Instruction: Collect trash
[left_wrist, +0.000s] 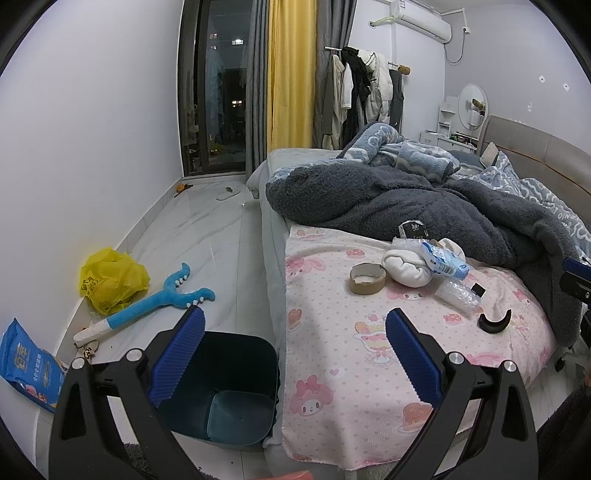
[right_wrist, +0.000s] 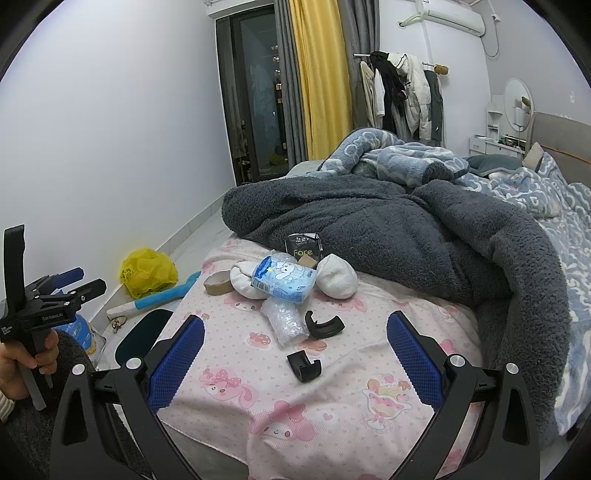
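Note:
Trash lies on the pink cartoon sheet (right_wrist: 236, 391) at the foot of the bed: an empty tape roll (left_wrist: 367, 283) (right_wrist: 217, 283), a blue-white tissue pack (left_wrist: 445, 260) (right_wrist: 284, 278), a clear crumpled bubble wrap (left_wrist: 458, 293) (right_wrist: 286, 319), a black tissue packet (left_wrist: 413, 229) (right_wrist: 303, 248), and two black curved plastic pieces (right_wrist: 324, 325) (right_wrist: 303, 365). White socks (right_wrist: 338, 277) lie among them. A dark teal bin (left_wrist: 225, 387) stands on the floor beside the bed. My left gripper (left_wrist: 295, 354) is open and empty above the bin and bed edge. My right gripper (right_wrist: 295, 354) is open and empty above the sheet.
A dark grey fleece blanket (right_wrist: 406, 229) covers the bed behind the trash. On the floor lie a yellow plastic bag (left_wrist: 112, 280), a blue plush toy (left_wrist: 159, 299) and a blue snack bag (left_wrist: 31, 363). The wall runs along the left.

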